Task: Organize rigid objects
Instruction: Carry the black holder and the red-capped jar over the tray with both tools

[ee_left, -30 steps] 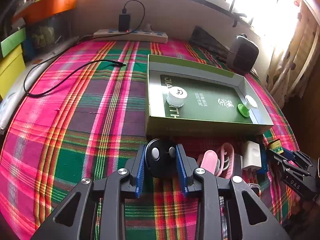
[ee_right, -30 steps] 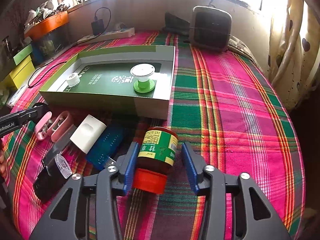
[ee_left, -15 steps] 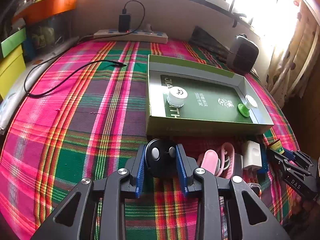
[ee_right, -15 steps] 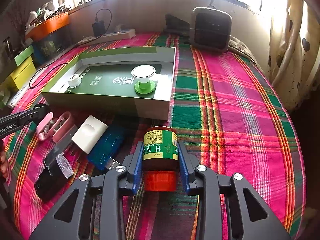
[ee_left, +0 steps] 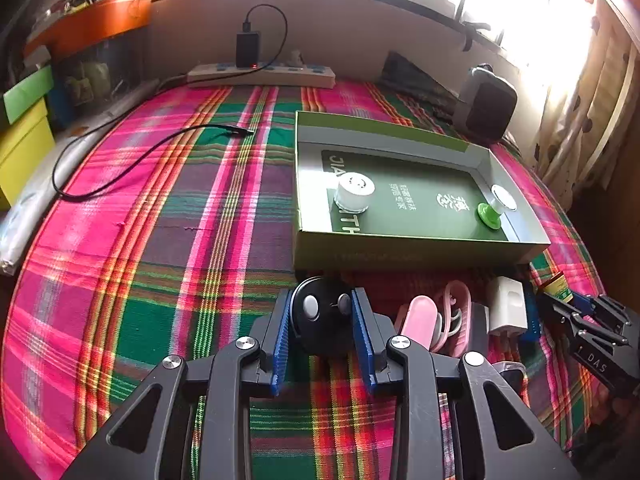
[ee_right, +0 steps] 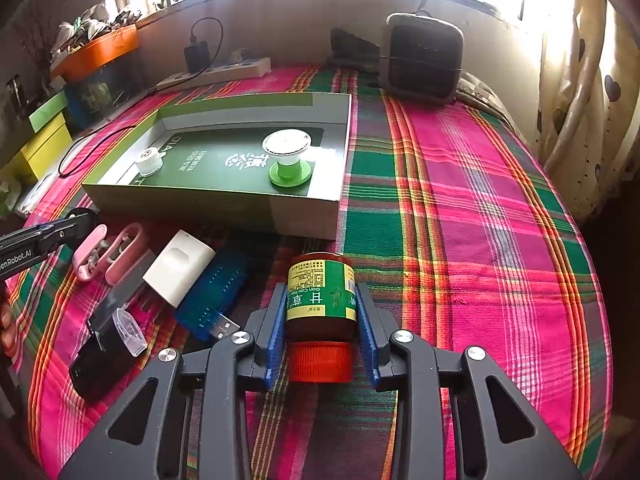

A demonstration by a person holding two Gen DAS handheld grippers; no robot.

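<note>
Your left claw [ee_left: 322,314] is squeezing a round black thing [ee_left: 320,312] with two little silver spots on it. The blue pads [ee_left: 280,336] press on both of its sides. It sits low over the plaid cloth [ee_left: 160,220], just near the green box [ee_left: 420,256].

Your right claw [ee_right: 321,314] is squeezing a brown bottle [ee_right: 322,294] with a green label and an orange cap [ee_right: 320,360]. The bottle lies on its side with the cap pointing back at you. Its pads touch the bottle on the left and the right.

The green box is open on top. Inside it, a small white cap [ee_left: 354,192] sits at the left end, and a white and green spool [ee_right: 287,158] stands at the right end. They are well apart.

Between your two claws, more things lie on the cloth near the box. You can see pink clippers [ee_right: 108,252], a white plug block [ee_right: 180,268], a blue USB stick [ee_right: 214,296] and a black thing with a clear cap [ee_right: 104,352]. The white block touches the blue stick.

Far away by the wall you can see a power strip [ee_left: 260,76] with a black charger [ee_left: 247,49] in it. A black cable [ee_left: 140,160] curls over the cloth at the left. A dark speaker box [ee_right: 422,58] stands at the far right, near the curtain [ee_right: 580,80].
</note>
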